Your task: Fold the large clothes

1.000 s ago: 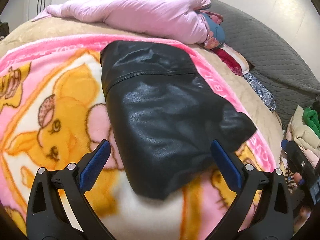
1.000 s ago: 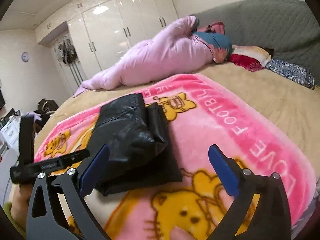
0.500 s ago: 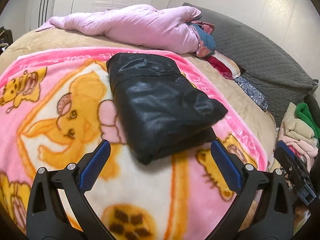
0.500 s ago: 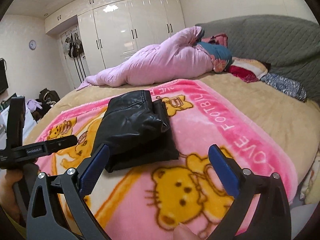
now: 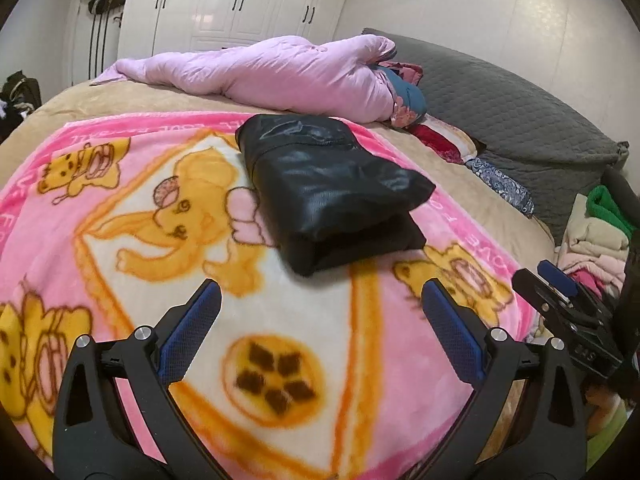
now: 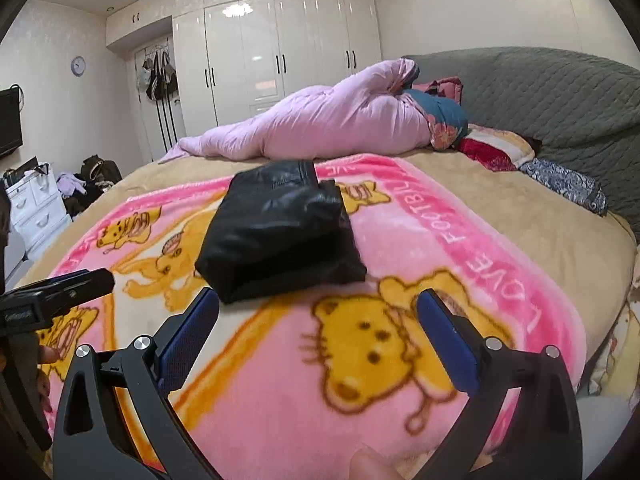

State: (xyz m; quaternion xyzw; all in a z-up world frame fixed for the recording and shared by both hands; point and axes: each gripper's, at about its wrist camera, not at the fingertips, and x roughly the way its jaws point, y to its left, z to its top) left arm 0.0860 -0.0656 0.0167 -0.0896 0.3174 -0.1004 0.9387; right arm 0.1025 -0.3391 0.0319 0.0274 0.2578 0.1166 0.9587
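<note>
Blanket edge, 9 o'clock: the pink cartoon blanket lies flat over the bed, bare at the left side.
Left gripper: jaws spread wide, nothing between them, hovering above the blanket short of the garment.
Garment: the black leather-look garment sits at 12 o'clock from the left gripper, folded into a compact stack, one corner jutting toward 3 o'clock.
Right gripper: wide apart and empty too; the garment lies at about 11 o'clock from it, just beyond the fingertips.
Step, as I judge it: the fold looks done; what remains is tidying or moving the bundle.
Doing it well: come in low from both short sides, pinch all layers together and lift evenly, since the slick material may slide open.
Far right, 3 o'clock: a clothes pile beside the bed.
</note>
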